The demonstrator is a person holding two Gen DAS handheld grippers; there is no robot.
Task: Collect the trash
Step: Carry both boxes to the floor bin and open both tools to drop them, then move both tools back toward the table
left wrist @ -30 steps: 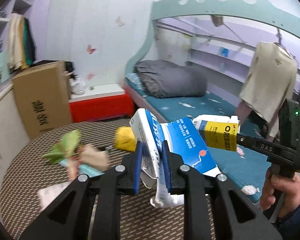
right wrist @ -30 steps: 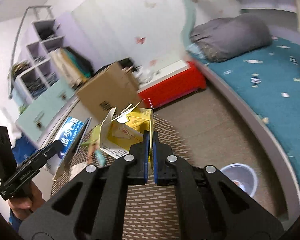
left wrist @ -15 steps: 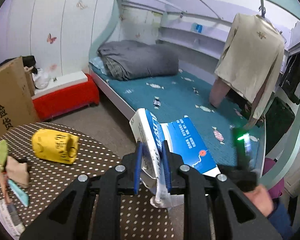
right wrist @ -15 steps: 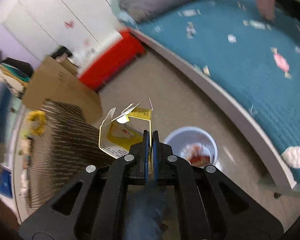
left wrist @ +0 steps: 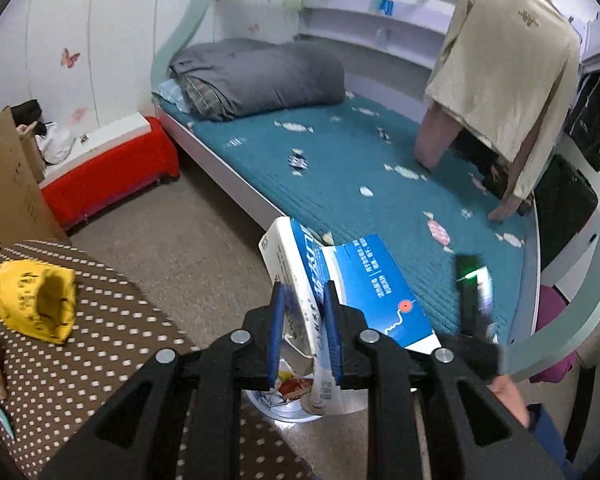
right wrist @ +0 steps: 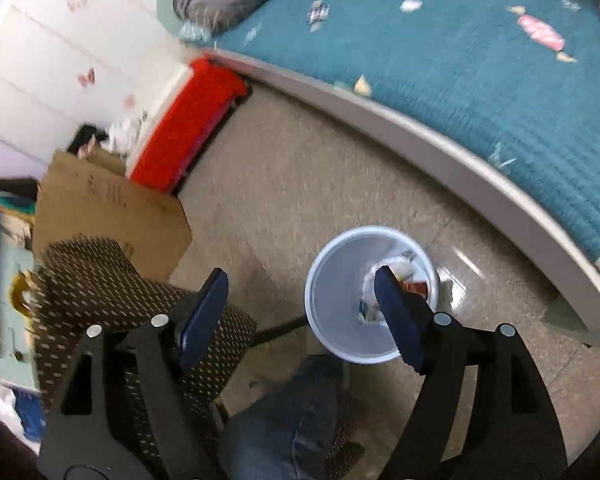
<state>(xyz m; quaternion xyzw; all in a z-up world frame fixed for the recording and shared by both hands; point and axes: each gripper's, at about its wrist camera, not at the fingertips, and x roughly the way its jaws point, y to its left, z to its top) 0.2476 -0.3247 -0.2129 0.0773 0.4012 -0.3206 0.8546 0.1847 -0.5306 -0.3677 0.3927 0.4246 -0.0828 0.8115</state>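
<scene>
Now: white bin (right wrist: pixel 332 280) holds wrappers | left gripper (left wrist: pixel 303 312) clamps blue-white box (left wrist: pixel 364 300) | right gripper (right wrist: pixel 300 300) opening, empty

the blue-and-white box (left wrist: pixel 340 292) is glossy printed cardboard. the waste bin (right wrist: pixel 332 280) looks like smooth pale plastic. the tablecloth (left wrist: pixel 112 344) is matt dotted cloth, the bedspread (right wrist: pixel 480 60) quilted cloth, the floor (right wrist: pixel 300 168) rough and speckled, the carton (right wrist: pixel 108 208) plain brown cardboard.

Teal bed (left wrist: pixel 340 168) beside speckled floor (right wrist: pixel 300 168)
</scene>
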